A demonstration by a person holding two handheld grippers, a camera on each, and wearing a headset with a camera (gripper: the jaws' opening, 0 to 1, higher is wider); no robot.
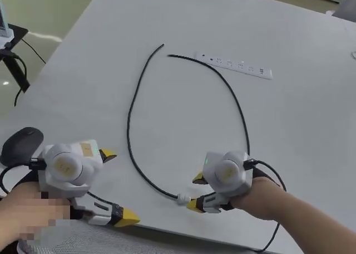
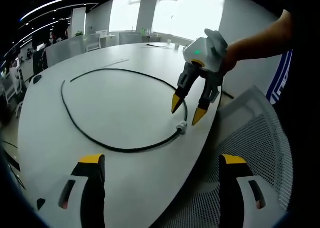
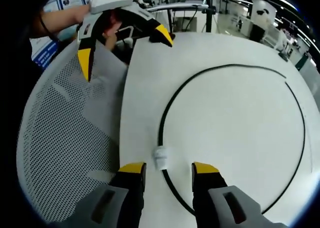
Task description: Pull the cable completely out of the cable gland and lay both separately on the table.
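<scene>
A long black cable (image 1: 132, 106) lies in a wide loop on the white table (image 1: 300, 126), both ends far from me. A small white cable gland (image 1: 182, 199) sits on the cable near the table's front edge, also in the right gripper view (image 3: 160, 157) and the left gripper view (image 2: 182, 127). My right gripper (image 1: 194, 193) is open, its yellow tips just past the gland and either side of the cable (image 3: 168, 168). My left gripper (image 1: 118, 185) is open wide at the front left, a short way from the cable, nothing between its jaws (image 2: 161, 160).
A white power strip (image 1: 233, 64) lies beyond the loop. A dark mouse (image 1: 21, 144) rests at the table's left edge. A grey mesh chair (image 3: 65, 138) stands below the front edge. The inside of the loop is bare tabletop.
</scene>
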